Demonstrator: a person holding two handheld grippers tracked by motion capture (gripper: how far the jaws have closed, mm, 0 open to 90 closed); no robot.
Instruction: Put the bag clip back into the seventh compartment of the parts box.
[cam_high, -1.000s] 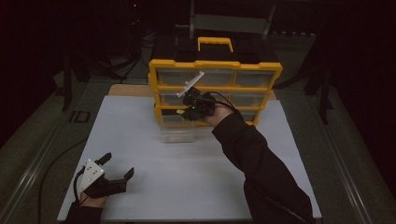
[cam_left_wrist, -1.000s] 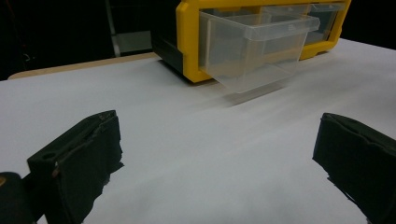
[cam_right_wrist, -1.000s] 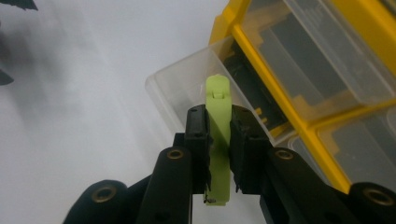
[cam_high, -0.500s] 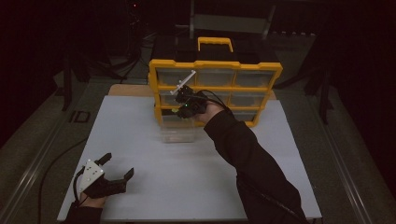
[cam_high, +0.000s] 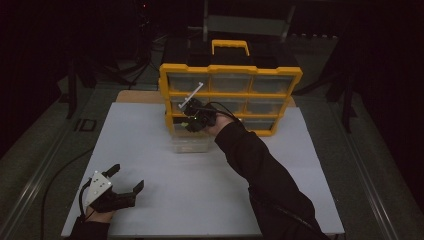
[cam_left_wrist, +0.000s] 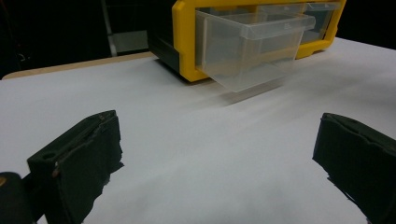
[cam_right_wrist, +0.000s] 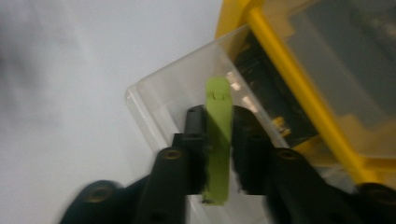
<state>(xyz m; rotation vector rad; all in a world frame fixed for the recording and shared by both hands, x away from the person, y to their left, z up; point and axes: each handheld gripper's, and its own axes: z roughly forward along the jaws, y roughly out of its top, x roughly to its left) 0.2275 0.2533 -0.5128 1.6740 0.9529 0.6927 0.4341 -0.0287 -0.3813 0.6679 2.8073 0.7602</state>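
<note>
Nearest me, my left tongs (cam_high: 125, 185) rest on the white surface (cam_high: 165, 200) with the jaws wide apart, gripping nothing; from their own camera, bare surface lies between the two black pads.

Farther out, my right tongs (cam_high: 192, 120) hang over the clear drawer (cam_right_wrist: 163, 98) pulled out of the bottom left of the yellow organizer (cam_high: 295, 75). Between the jaws is a green strip (cam_right_wrist: 218, 140), standing upright above the open drawer. The jaws have just been opening, and in the right gripper view the pads look barely off the strip; the picture is blurred, so I can't tell whether they still pinch it.

I take the step in hand to be dropping the strip into the drawer. To do it well I'd keep the tongs centred over the drawer, away from its front lip, ease the jaws apart, and lift straight up so nothing catches the organizer's frame just behind.
</note>
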